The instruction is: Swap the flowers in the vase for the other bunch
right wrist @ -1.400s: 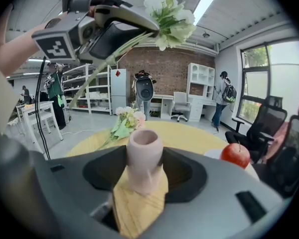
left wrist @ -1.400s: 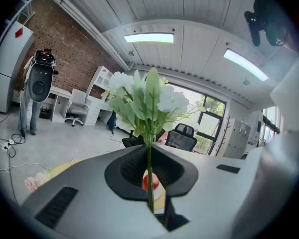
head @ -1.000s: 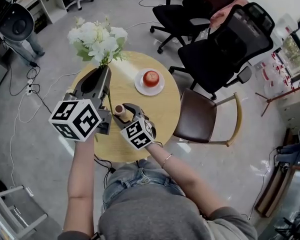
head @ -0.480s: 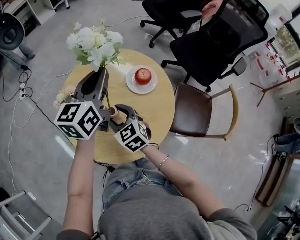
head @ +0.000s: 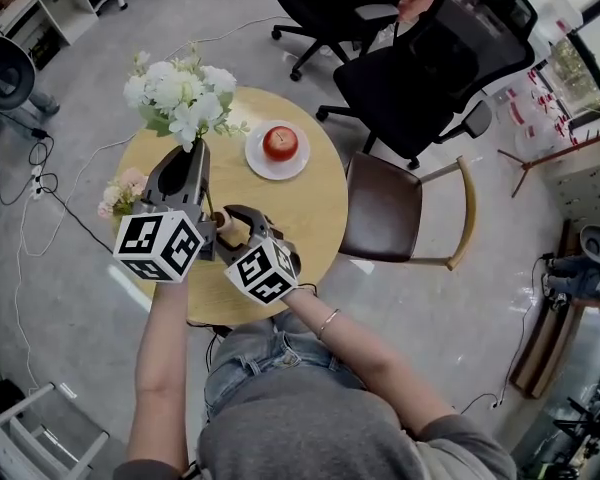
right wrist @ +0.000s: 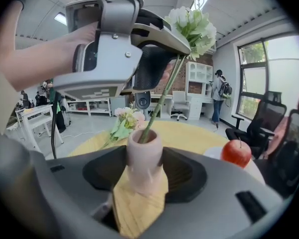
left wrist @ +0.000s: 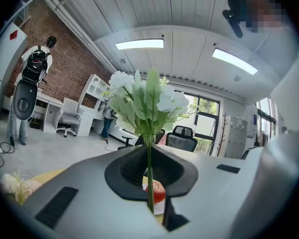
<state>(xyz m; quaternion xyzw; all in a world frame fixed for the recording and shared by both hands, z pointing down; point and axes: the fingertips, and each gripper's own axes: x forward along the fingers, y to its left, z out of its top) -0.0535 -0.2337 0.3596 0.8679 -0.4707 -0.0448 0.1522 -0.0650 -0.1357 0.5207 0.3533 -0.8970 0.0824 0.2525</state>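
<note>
My left gripper (head: pixel 196 154) is shut on the green stems of a white flower bunch (head: pixel 175 90) and holds it upright above the round wooden table (head: pixel 310 208). The stems run down into the mouth of a small pinkish vase (right wrist: pixel 144 158), which stands on the table. Both jaws of my right gripper (head: pixel 232 220) press on the vase's sides. In the right gripper view the left gripper (right wrist: pixel 182 48) sits above the vase, its jaws closed on the stems under the white flower bunch (right wrist: pixel 192 26). A pink bunch (head: pixel 120 190) lies on the table's left edge.
A red apple (head: pixel 280 143) rests on a white plate (head: pixel 262 163) at the table's far side. A brown chair (head: pixel 385 213) stands to the right of the table, and black office chairs (head: pixel 420 68) behind it. Cables run over the floor at left.
My left gripper has sunk with the white bunch, bringing its stems down into the vase. The right gripper and the vase have stayed in place.
</note>
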